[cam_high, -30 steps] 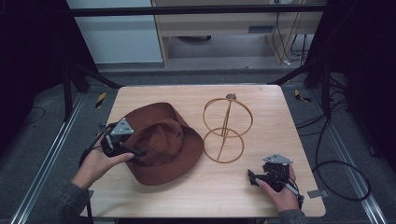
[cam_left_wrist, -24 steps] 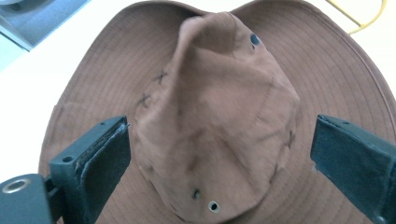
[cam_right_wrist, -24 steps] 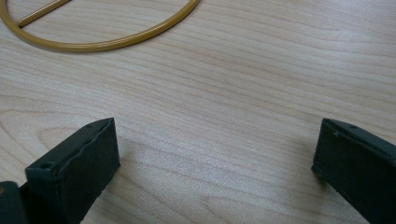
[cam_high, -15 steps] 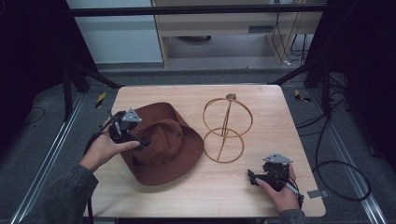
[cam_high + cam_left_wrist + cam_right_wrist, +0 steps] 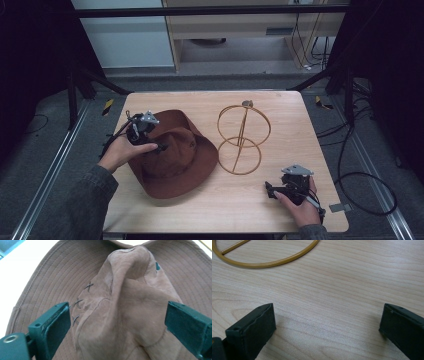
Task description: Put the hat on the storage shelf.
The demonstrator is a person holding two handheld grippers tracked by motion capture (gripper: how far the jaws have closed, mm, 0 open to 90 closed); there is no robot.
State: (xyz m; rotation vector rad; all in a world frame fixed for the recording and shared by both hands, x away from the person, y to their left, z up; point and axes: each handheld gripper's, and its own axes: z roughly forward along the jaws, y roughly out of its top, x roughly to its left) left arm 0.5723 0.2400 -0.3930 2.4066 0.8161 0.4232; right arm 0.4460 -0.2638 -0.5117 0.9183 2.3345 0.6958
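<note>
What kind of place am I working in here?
Probably a lab recording rig, not a shop: a bare wooden table inside a dark metal frame, loose cables on grey floor, a cabinet behind.

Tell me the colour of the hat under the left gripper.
Brown, suede-like, with dark cross stitches on the hat; the left gripper view shows it best.

No readable text, label, brand or number was anywhere, none on the hat (image 5: 175,155), none on the worktop (image 5: 300,130)
</note>
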